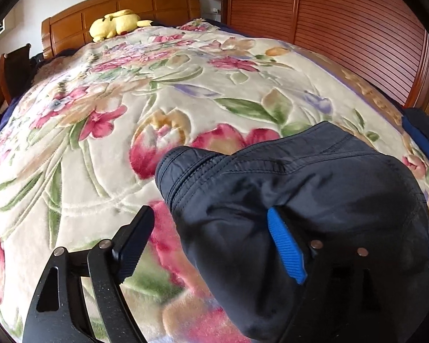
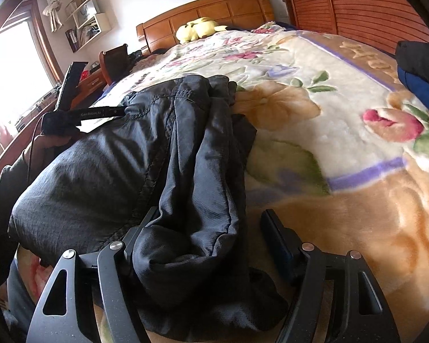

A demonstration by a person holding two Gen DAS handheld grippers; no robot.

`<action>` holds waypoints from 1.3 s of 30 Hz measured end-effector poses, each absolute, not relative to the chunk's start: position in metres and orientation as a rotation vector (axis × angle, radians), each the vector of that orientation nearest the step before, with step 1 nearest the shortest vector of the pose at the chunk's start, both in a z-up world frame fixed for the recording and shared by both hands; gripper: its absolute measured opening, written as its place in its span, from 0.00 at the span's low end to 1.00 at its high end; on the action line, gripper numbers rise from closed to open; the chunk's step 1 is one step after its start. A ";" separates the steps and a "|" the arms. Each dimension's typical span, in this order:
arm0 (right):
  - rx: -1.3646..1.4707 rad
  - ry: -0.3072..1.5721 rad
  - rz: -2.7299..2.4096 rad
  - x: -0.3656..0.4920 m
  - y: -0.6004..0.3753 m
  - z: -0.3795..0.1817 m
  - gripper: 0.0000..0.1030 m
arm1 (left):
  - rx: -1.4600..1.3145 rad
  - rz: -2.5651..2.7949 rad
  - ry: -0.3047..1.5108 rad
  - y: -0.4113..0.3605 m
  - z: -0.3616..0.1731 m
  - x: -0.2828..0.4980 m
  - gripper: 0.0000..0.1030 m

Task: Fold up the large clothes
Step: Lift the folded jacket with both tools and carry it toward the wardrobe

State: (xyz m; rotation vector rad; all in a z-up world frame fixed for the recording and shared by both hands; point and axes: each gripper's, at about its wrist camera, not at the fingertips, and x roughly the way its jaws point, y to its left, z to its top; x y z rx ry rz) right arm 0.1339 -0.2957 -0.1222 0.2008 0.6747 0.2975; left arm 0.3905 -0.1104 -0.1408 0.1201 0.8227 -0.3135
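A dark navy jacket (image 1: pixel 286 200) lies bunched on the floral blanket (image 1: pixel 128 114) of a bed. My left gripper (image 1: pixel 211 228) is open, with the jacket's fabric draped between its fingers and over the blue-padded right finger (image 1: pixel 286 248). In the right wrist view the same jacket (image 2: pixel 146 157) lies in a long heap. My right gripper (image 2: pixel 208 228) is open, and a fold of the jacket lies between its fingers, against the left one. The left gripper's body (image 2: pixel 80 114) shows at the jacket's far left end, held by a hand.
A yellow plush toy (image 1: pixel 114 24) lies by the wooden headboard (image 1: pixel 128 3). A slatted wooden wardrobe (image 1: pixel 343 28) stands along the bed's right side. A dark blue item (image 2: pixel 420 85) lies at the blanket's right edge. A desk, chair (image 2: pixel 114 60) and window are at left.
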 end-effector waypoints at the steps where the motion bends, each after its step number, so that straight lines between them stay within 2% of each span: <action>1: 0.201 0.674 0.298 0.134 -0.296 -0.122 0.70 | 0.118 -0.321 0.828 -0.110 -0.140 0.391 0.80; 14: 0.202 0.671 0.298 0.133 -0.294 -0.122 0.70 | 0.015 -0.342 0.772 -0.089 -0.108 0.391 0.80; 21: 0.202 0.670 0.300 0.133 -0.295 -0.123 0.70 | -0.054 -0.329 0.864 -0.081 -0.132 0.419 0.80; 29: 0.201 0.673 0.299 0.133 -0.294 -0.123 0.70 | -0.005 -0.342 0.881 -0.093 -0.148 0.426 0.80; 31: 0.197 0.682 0.289 0.134 -0.292 -0.121 0.71 | -0.019 -0.361 0.887 -0.093 -0.149 0.427 0.73; 32: 0.192 0.693 0.278 0.134 -0.290 -0.120 0.71 | -0.036 -0.384 0.897 -0.093 -0.149 0.427 0.66; 39: 0.267 0.777 0.273 0.135 -0.288 -0.111 0.71 | -0.007 -0.394 0.901 -0.100 -0.145 0.423 0.57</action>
